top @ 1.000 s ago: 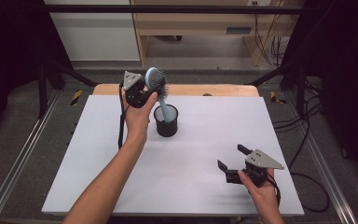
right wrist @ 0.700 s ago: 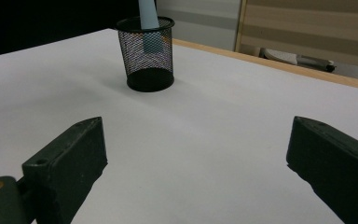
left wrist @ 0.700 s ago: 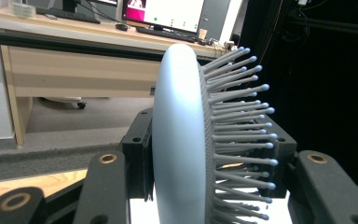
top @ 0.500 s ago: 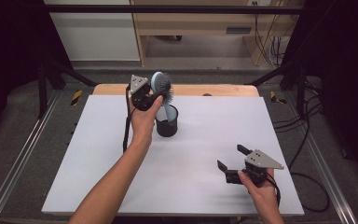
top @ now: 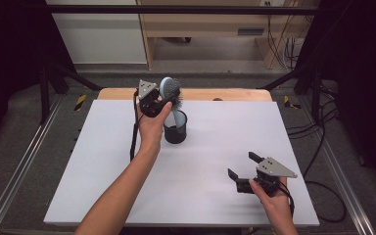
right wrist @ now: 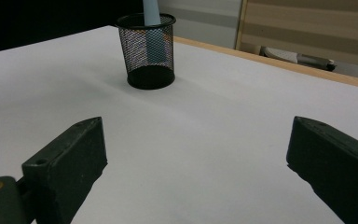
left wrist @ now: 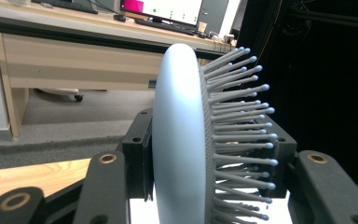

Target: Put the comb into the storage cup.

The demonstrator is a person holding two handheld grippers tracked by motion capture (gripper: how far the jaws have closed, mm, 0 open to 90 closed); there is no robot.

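A pale blue hairbrush (top: 169, 88) stands with its handle down in a black mesh cup (top: 175, 133) at the far middle of the white table (top: 98, 171). My left gripper (top: 168, 99) is shut on the brush head from both sides, above the cup. In the left gripper view the brush (left wrist: 177, 135) sits edge-on between the jaws of the left gripper (left wrist: 209, 156), bristles pointing right. My right gripper (top: 241, 164) rests open near the front right, with nothing between its jaws. In the right gripper view the cup (right wrist: 149, 51) with the blue handle (right wrist: 151, 11) stands beyond the right gripper (right wrist: 200, 154).
A wooden strip (top: 225, 94) runs along the table's far edge. Metal rails (top: 19, 171) flank the table, and cables (top: 323, 147) lie on the floor at the right. A wooden desk (top: 200, 24) stands behind.
My left gripper has carried the brush head a little to the right, over the cup, and the brush now stands more upright. The right gripper has stayed still.
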